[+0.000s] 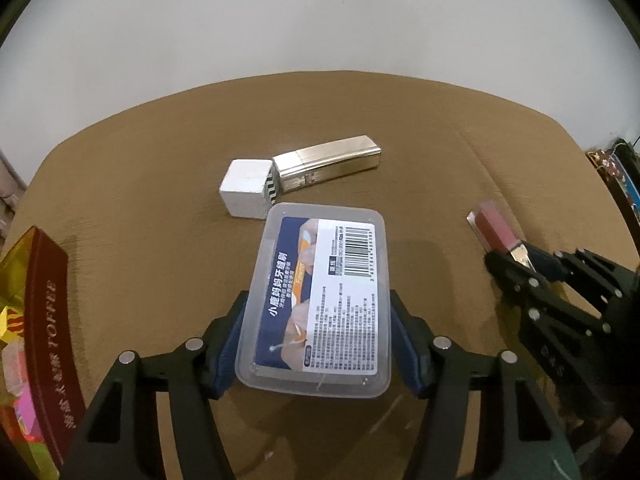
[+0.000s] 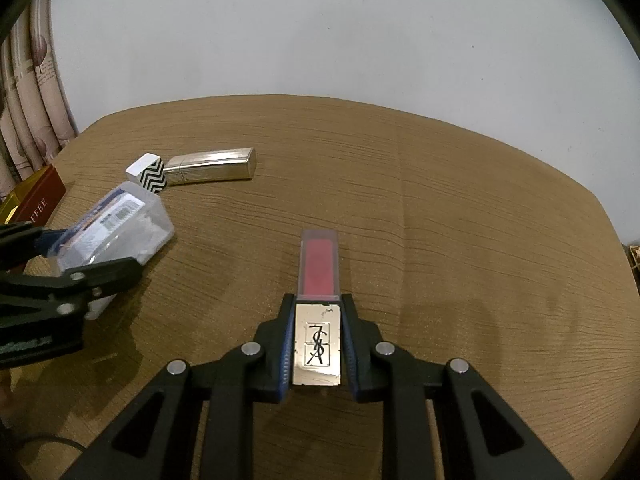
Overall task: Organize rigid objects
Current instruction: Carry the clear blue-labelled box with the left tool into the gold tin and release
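In the left wrist view, the left gripper [image 1: 316, 344] fills the lower centre of the frame, its blue pads pressed against the two long sides of a clear plastic box [image 1: 320, 300] with a printed label and barcode. Above the box, mid-frame, a white cube [image 1: 246, 192] lies just beside a silver case [image 1: 330, 166] on the brown tablecloth [image 1: 160, 168]. At the left edge stands a dark red toffee box [image 1: 48, 328]. At the right edge the right gripper [image 1: 520, 258] is clamped on a pink lip gloss tube [image 1: 494, 230].

In the right wrist view, the right gripper [image 2: 318, 344] sits at lower centre, its jaws together on the gold cap of the lip gloss tube [image 2: 319, 266], whose pink body points up the frame over the tablecloth [image 2: 440, 200]. At the left edge the left gripper [image 2: 72, 264] holds the plastic box [image 2: 120, 224], which appears tilted, though the fisheye distortion makes this uncertain. The cube [image 2: 147, 173], showing a zigzag face, and the silver case [image 2: 212, 166] lie in the upper left.
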### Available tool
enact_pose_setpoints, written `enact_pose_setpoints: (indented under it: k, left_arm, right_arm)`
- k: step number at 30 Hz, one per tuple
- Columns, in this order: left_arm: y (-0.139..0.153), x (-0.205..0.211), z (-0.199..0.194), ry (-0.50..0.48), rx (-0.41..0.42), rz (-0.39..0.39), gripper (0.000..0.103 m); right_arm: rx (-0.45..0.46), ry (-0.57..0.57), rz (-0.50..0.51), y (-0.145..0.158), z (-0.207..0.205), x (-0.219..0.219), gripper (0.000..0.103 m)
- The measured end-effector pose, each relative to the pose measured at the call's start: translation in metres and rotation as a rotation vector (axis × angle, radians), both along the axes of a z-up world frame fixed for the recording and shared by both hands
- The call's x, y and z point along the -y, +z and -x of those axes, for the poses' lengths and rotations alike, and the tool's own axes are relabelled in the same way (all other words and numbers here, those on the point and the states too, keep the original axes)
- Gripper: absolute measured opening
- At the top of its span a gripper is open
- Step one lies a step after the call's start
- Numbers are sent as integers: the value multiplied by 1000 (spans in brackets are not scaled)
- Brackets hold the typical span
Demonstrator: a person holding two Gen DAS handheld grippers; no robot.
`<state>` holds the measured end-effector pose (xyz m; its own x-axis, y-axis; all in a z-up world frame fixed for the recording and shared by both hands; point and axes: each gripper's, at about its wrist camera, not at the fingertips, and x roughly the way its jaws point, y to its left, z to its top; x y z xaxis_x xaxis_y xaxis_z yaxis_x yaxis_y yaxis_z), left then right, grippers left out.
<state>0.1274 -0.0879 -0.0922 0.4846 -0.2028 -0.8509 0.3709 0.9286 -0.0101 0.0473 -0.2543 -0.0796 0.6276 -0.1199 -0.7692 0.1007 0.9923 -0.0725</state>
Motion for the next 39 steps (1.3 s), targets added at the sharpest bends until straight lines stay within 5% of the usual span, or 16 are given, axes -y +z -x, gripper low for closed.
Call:
enact_pose_setpoints:
  k: [16,28,39]
  left_arm:
    - [51,-45,33,18,76,-36,59]
    - [84,-146,35,225,108,-51,59]
    - [73,-222,22,406,68,-59,59]
  right_arm:
    - [0,-4,2,0,-1,-1,22]
    - [2,-7,-7,1,0,-1,22]
    - [1,-7,-1,0,0,-2,22]
